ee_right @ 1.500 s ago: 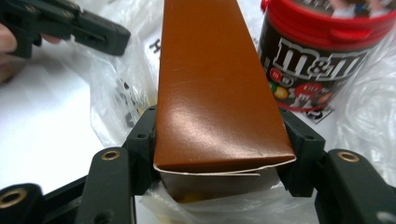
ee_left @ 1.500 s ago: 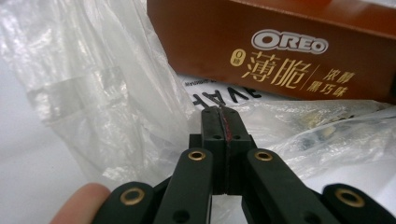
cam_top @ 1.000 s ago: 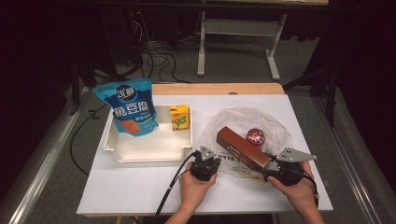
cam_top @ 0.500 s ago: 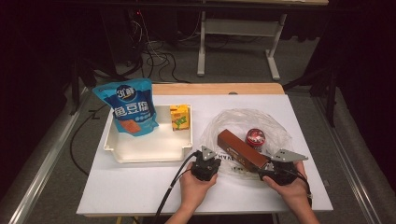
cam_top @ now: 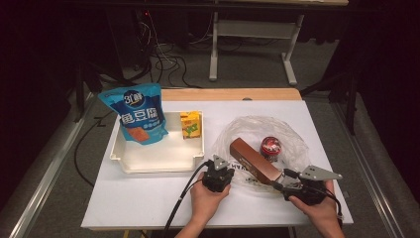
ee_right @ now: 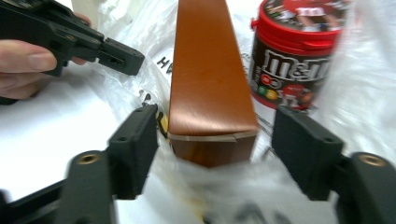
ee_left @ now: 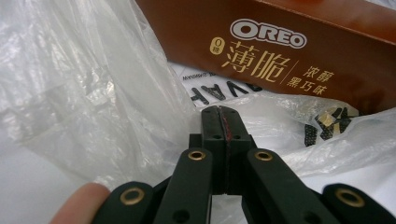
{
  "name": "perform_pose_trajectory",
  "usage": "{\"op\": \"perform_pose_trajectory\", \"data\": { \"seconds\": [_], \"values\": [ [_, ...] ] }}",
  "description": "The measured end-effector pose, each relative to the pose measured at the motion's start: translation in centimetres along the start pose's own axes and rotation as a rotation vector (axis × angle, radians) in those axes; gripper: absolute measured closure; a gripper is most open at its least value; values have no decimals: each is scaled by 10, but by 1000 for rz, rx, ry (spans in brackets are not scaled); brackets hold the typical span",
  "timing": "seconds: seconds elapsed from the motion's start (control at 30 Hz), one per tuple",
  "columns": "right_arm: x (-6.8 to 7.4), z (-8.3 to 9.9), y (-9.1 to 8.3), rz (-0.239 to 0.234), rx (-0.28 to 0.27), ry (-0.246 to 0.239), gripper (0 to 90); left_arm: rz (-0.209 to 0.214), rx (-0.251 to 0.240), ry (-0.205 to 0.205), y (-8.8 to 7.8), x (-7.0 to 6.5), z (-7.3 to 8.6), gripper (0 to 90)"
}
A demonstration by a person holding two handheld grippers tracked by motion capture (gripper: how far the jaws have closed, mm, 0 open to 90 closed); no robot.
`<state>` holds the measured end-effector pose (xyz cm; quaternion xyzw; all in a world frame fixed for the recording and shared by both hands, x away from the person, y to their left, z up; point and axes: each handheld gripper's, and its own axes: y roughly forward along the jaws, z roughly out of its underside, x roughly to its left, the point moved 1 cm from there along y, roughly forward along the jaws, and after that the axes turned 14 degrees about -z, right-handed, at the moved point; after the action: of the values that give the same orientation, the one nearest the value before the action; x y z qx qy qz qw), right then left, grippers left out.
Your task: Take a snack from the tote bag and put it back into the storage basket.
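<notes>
A brown Oreo box [cam_top: 253, 161] lies slantwise inside a clear plastic bag [cam_top: 292, 136], next to a red-lidded M&M's tub [cam_top: 271, 147]. My right gripper [cam_top: 280, 184] stands open at the box's near end [ee_right: 212, 140]. Its pads [ee_right: 135, 149] flank that end with a gap on each side, and the jaws have just been opening. My left gripper [cam_top: 221, 167] is at the bag's left rim. Its jaws [ee_left: 219, 121] are pressed together, with the bag film [ee_left: 93, 93] bunched and tented around the tips. The Oreo box [ee_left: 299, 51] lies just beyond them.
A white tray [cam_top: 148, 166] at the left holds a standing blue snack pouch [cam_top: 138, 116] and a small yellow carton [cam_top: 191, 124]. The white table's [cam_top: 148, 203] near edge runs right below both hands. Dark floor, cables and a table frame lie beyond it.
My right gripper has shifted a little left and toward the near table edge, closing in on the box's end with its jaws slightly wider. The left hand has stayed put.
</notes>
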<state>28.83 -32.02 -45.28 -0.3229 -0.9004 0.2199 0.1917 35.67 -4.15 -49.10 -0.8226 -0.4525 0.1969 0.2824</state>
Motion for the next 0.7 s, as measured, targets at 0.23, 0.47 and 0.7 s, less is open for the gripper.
{"op": "perform_pose_trajectory", "data": {
  "seconds": [0.23,0.47,0.7],
  "values": [
    [-3,4,-19,21,-73,116,802,-3,0,3,0,0,0,900],
    [-1,10,4,28,48,165,865,-2,-1,0,0,0,0,900],
    [8,13,17,-22,148,129,864,-1,-1,0,0,0,0,900]
  ]
}}
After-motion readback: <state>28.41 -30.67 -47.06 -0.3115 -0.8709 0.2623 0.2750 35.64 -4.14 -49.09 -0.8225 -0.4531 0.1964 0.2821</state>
